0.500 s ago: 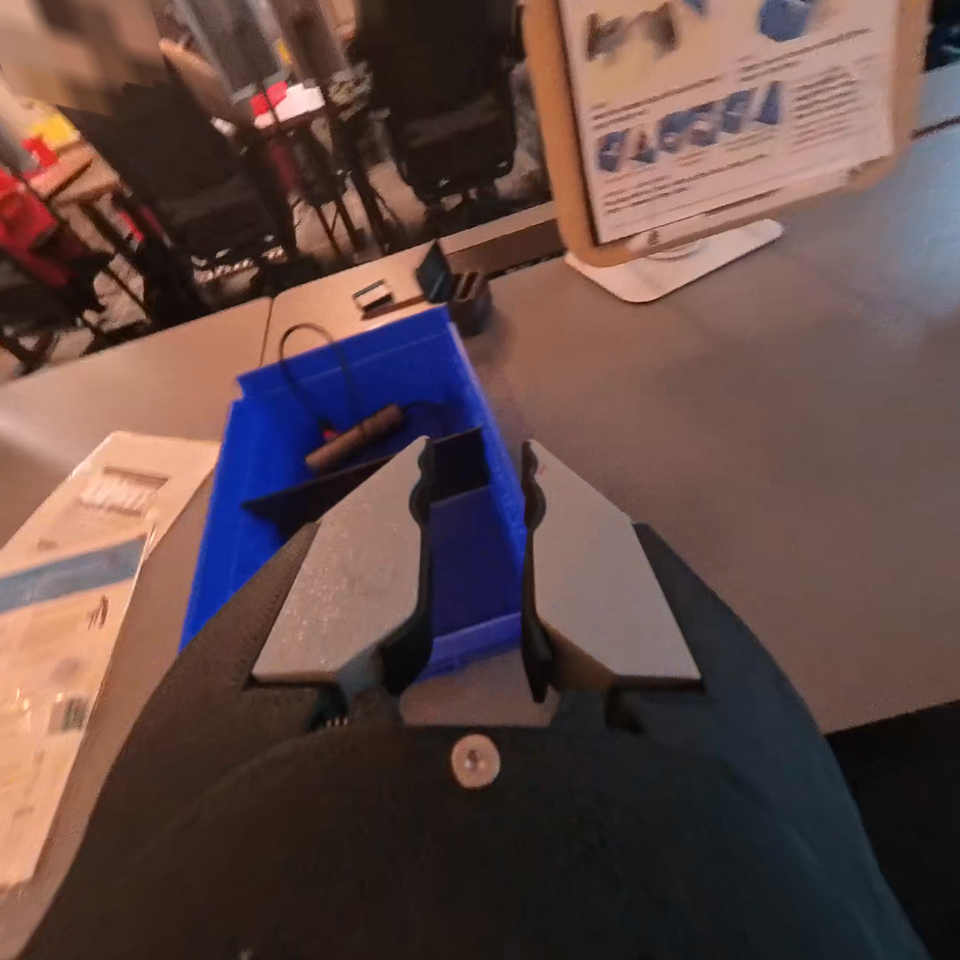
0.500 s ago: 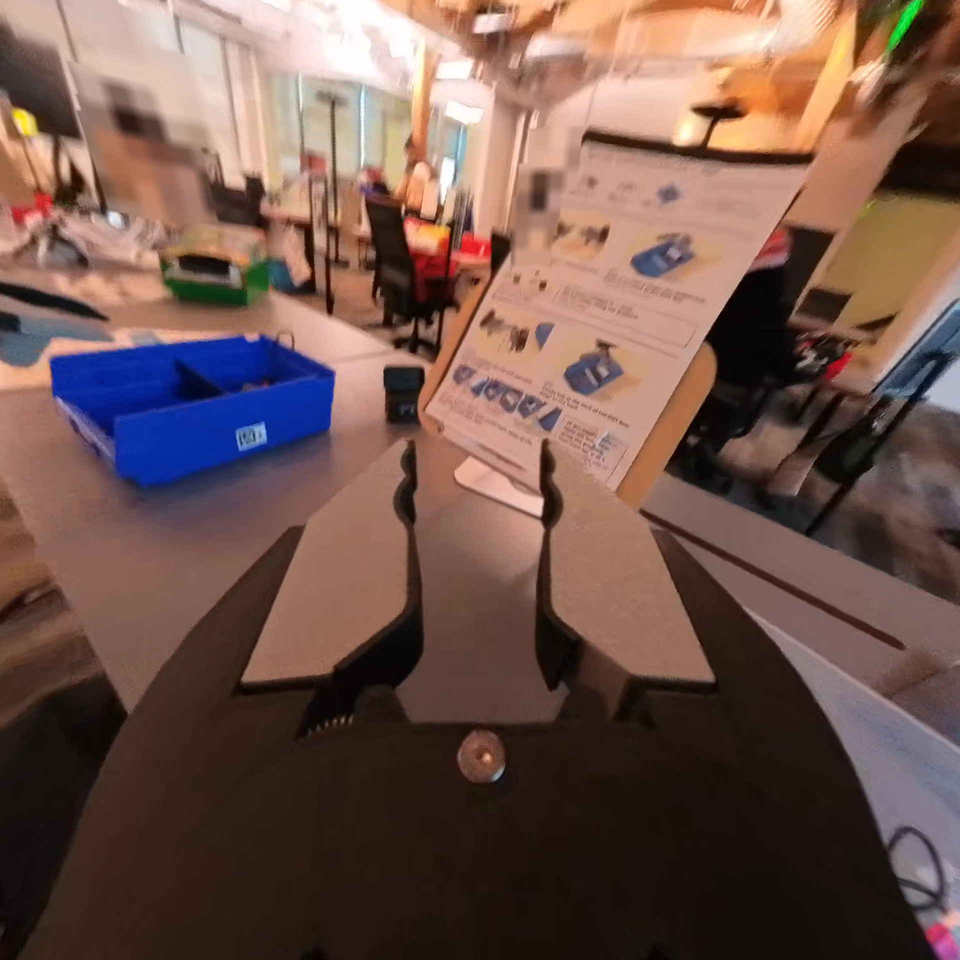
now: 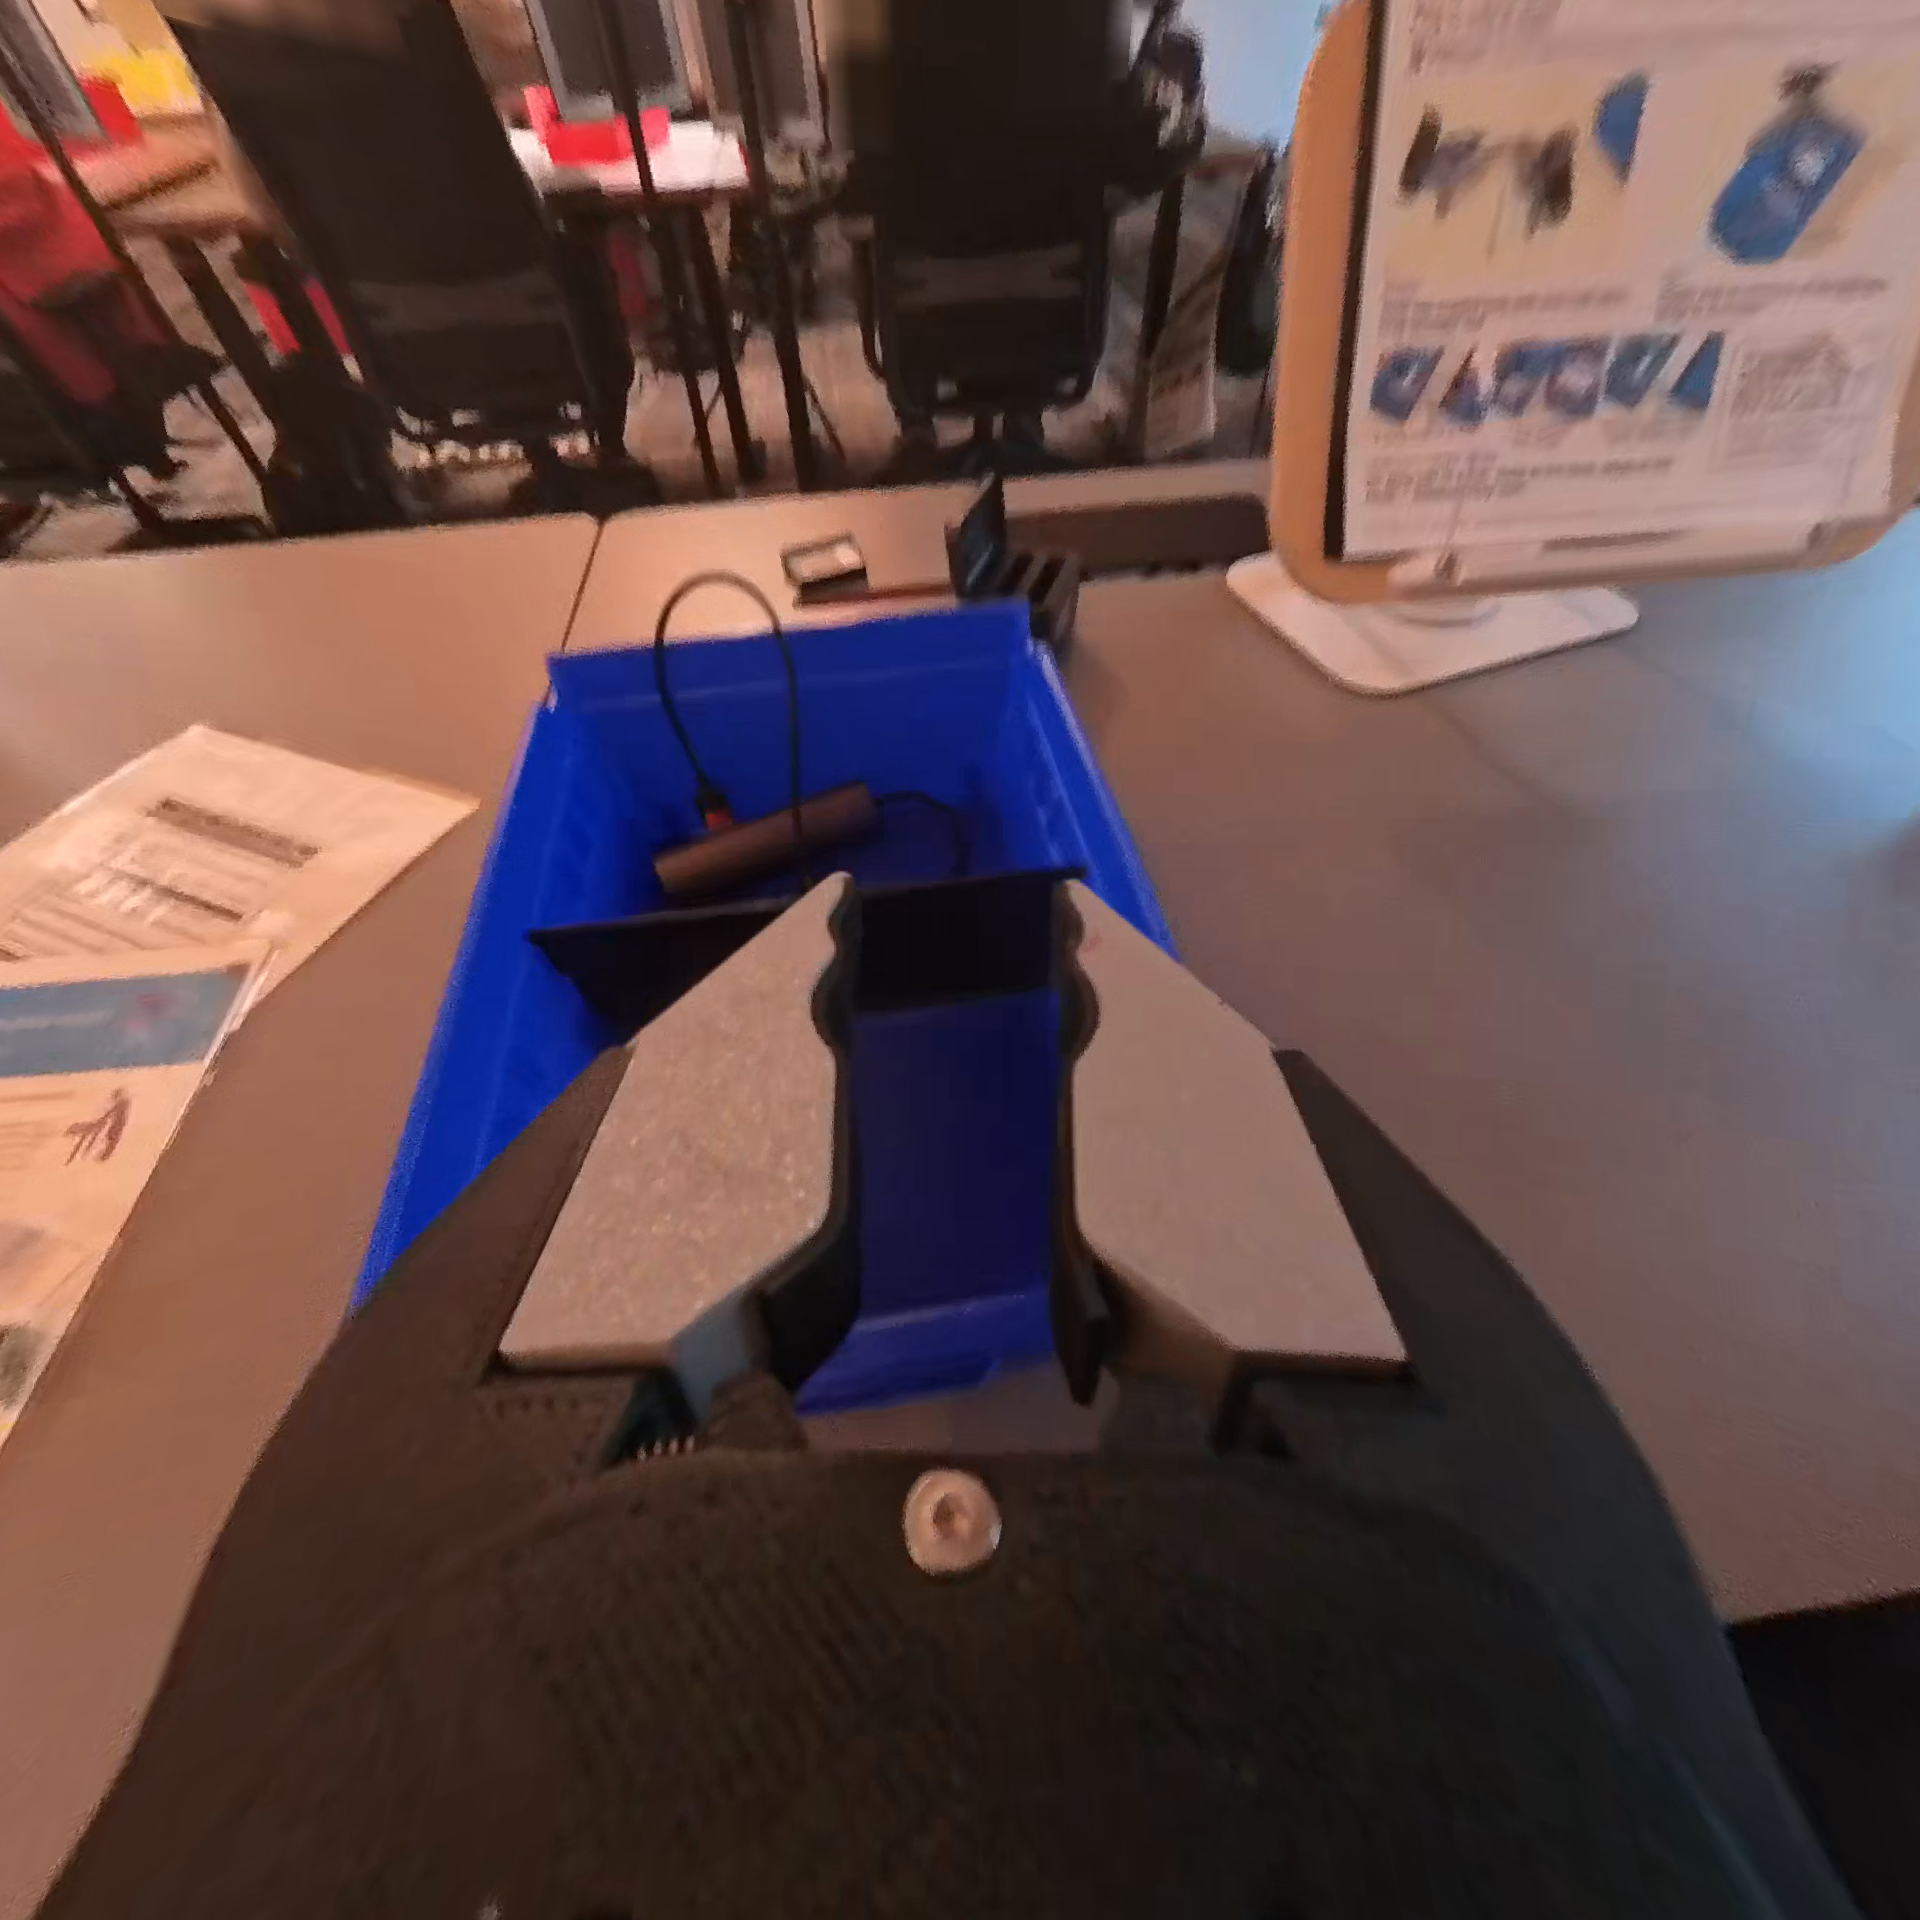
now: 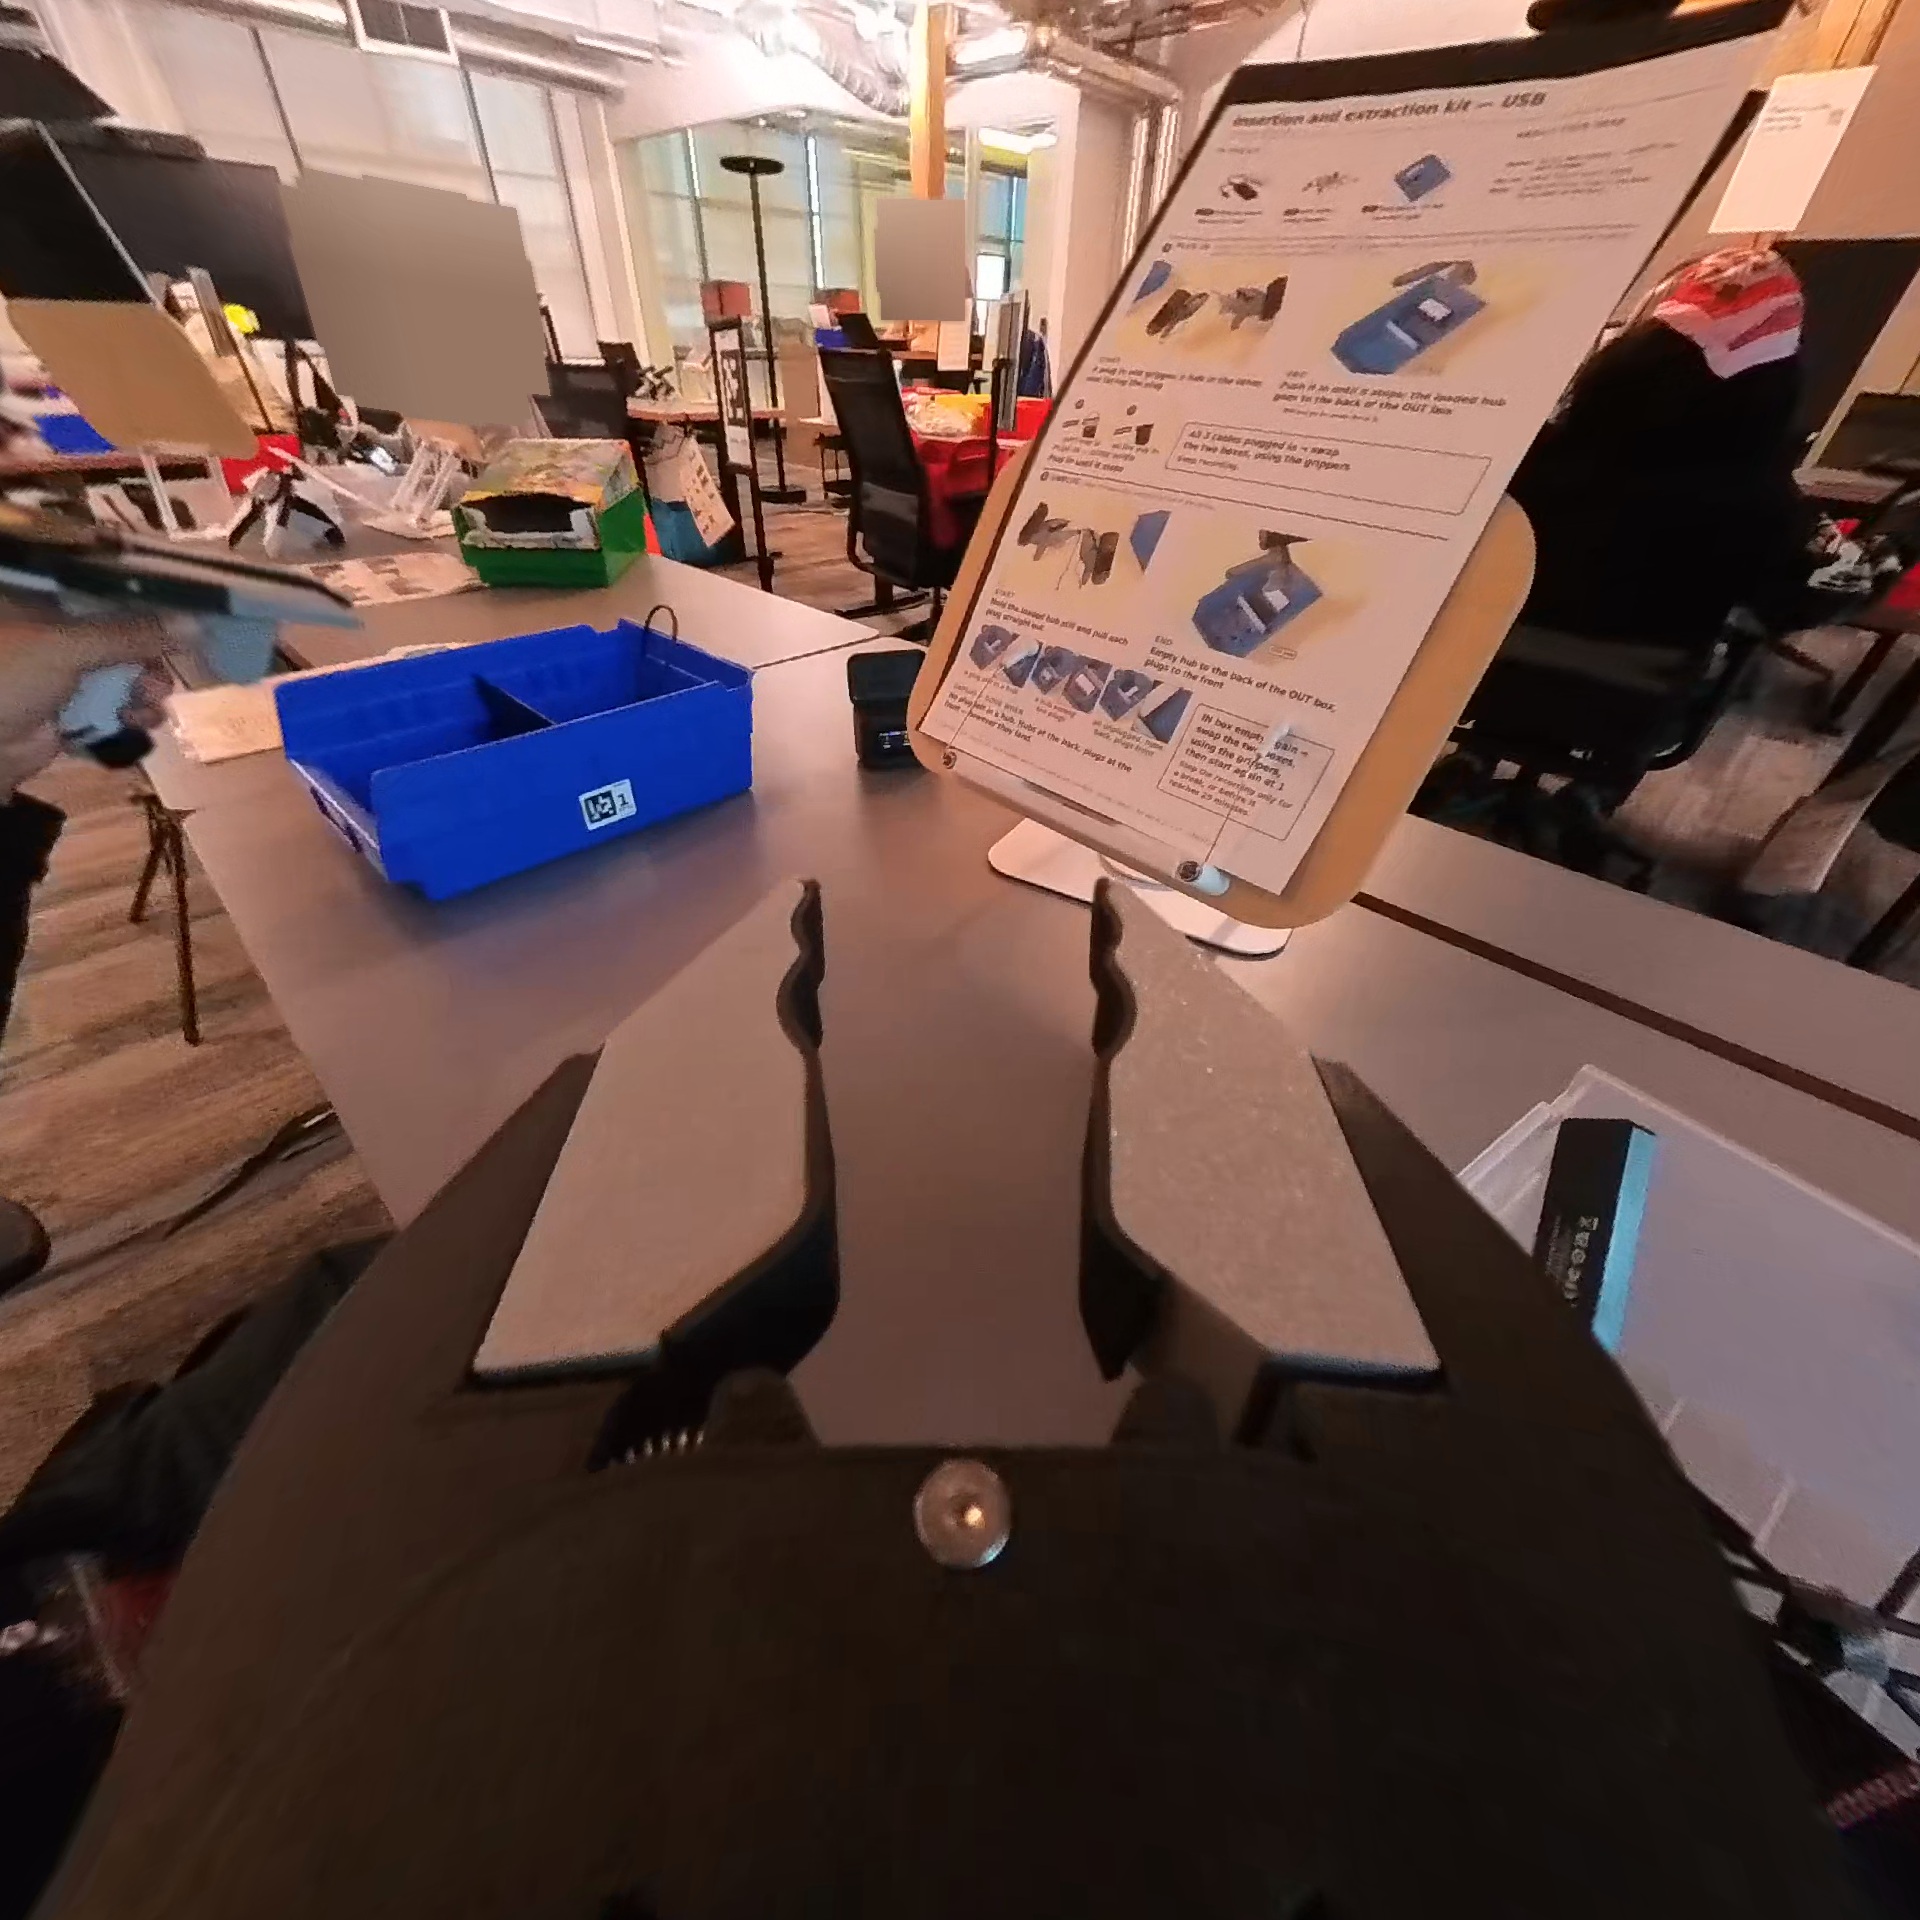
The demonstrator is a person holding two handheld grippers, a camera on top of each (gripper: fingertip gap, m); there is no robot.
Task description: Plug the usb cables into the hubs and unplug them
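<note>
The left hand-held gripper (image 3: 954, 940) hangs over the near end of a blue bin (image 3: 525, 1029) on a grey tabletop (image 3: 1507, 1039), its two fingers parted by a moderate gap and holding nothing, the near compartment visible between them. Just past the fingertips, beyond a dark divider (image 3: 665, 930), the far compartment holds a brown stick-shaped hub (image 3: 764, 852) lying on its side, with a thin black cable (image 3: 717, 665) looping up above the bin's rim and a red-tipped plug (image 3: 712, 821) resting at or against the hub; whether that plug is seated cannot be told through the blur. The line-up suggests the left tool is aimed to reach into that far compartment for the hub or cable. To its left lie printed sheets (image 3: 156, 935); ahead and to the right stands an instruction board (image 3: 1621, 281) on a white base, propped where the person working can read it. The right hand-held gripper (image 4: 954, 940) is held low over bare tabletop, well apart from the bin (image 4: 561, 769), which sits ahead and to its left; its fingers stand wide apart and empty, apparently waiting to take the cable's plug once the hub is steadied. A small black box (image 4: 883, 707) rests between bin and board (image 4: 1247, 468), and a white tray (image 4: 1714, 1299) with a dark carton (image 4: 1590, 1236) lies at the right edge. Judged from this, no plugging has yet begun.
</note>
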